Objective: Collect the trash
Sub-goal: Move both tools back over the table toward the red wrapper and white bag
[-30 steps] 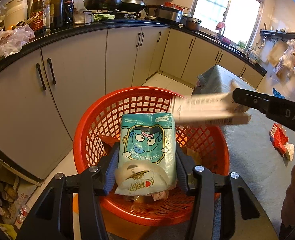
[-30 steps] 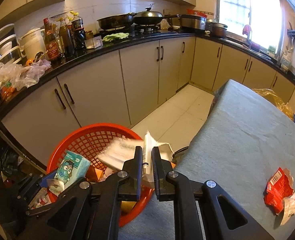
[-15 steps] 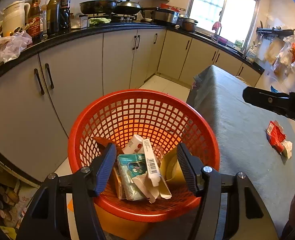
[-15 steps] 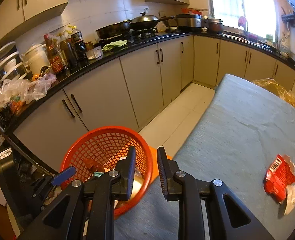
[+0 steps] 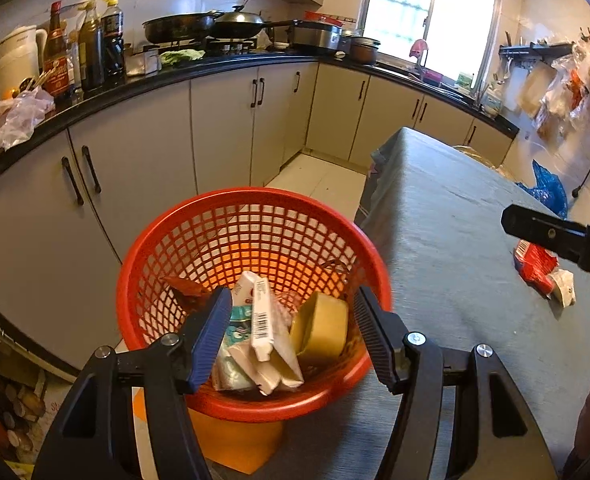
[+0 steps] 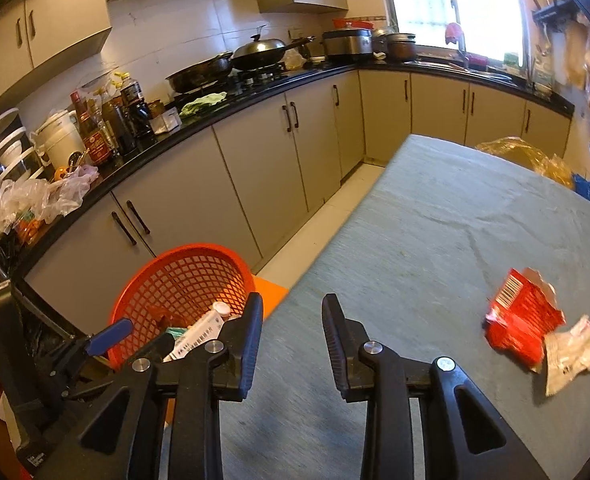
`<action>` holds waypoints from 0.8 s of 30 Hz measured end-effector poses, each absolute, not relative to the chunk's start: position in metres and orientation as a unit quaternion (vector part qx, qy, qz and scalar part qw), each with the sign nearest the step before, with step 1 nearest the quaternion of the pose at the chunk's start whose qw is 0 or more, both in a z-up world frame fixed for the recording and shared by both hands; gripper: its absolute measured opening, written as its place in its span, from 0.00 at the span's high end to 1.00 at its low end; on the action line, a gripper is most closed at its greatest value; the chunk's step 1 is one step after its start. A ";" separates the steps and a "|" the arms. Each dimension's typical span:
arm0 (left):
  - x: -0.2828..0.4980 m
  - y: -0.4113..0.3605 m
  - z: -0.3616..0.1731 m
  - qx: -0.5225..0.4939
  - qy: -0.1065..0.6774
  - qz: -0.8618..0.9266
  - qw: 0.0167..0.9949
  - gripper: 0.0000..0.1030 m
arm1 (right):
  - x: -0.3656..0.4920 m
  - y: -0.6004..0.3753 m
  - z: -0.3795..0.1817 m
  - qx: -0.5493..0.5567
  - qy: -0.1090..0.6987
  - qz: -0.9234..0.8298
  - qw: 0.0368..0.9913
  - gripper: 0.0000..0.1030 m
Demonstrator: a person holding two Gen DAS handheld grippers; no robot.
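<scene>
Left wrist view: kitchen, beige cabinets (image 5: 223,128) under black L-shaped counter (image 5: 199,70) crowded with bottles, pans, plastic bags; window at far right corner, pale tiled floor strip (image 5: 319,184) between cabinets and grey cloth-covered worktop (image 5: 447,216). Red mesh basket (image 5: 151,280) sitting just off the worktop's near-left edge, on an orange stand (image 5: 235,440), rim touching or nearly touching the cloth edge, cannot tell which. Inside basket: white barcode box (image 5: 261,316), teal printed packet (image 5: 235,320), yellow block (image 5: 323,328), brownish scrap at back left. Worktop mostly bare, far end and centre free; crumpled red wrapper (image 5: 535,266) with white scrap (image 5: 563,286) lying toward right edge, well apart from basket. Left tongs (image 5: 293,332) over basket, jaws well apart, nothing between pads, trash seen below in the gap. Right wrist view: same worktop (image 6: 435,240), basket (image 6: 143,292) at lower left past the edge, red wrapper (image 6: 523,316) and white scrap (image 6: 571,348) touching each other at right. Right tongs (image 6: 291,336) above near worktop edge, jaws opening, partly spread, empty, touching nothing; wrapper off to the right, apart from pads. Left tongs' blue pad (image 6: 109,334) visible beside basket.
</scene>
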State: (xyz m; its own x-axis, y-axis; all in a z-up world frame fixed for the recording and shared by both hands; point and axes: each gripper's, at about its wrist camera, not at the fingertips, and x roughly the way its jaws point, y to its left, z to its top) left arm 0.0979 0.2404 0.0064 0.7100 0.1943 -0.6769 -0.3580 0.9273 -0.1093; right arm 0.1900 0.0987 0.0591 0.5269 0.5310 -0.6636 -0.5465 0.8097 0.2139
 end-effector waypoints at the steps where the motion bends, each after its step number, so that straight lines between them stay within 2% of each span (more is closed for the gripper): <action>1: 0.099 0.237 0.007 -0.114 0.350 0.149 0.918 0.40 | 0.190 0.095 0.059 -0.007 0.376 0.307 0.874 0.68; 12: 0.108 0.185 0.016 -0.076 0.358 0.118 0.923 0.38 | 0.187 0.024 0.057 0.029 0.370 0.274 0.887 0.68; 21: 0.131 0.123 0.015 -0.037 0.379 0.067 0.922 0.37 | 0.212 -0.090 0.046 0.104 0.382 0.190 0.898 0.68; 24: 0.140 0.100 0.015 -0.025 0.386 0.046 0.921 0.36 | 0.226 -0.131 0.043 0.135 0.390 0.163 0.896 0.58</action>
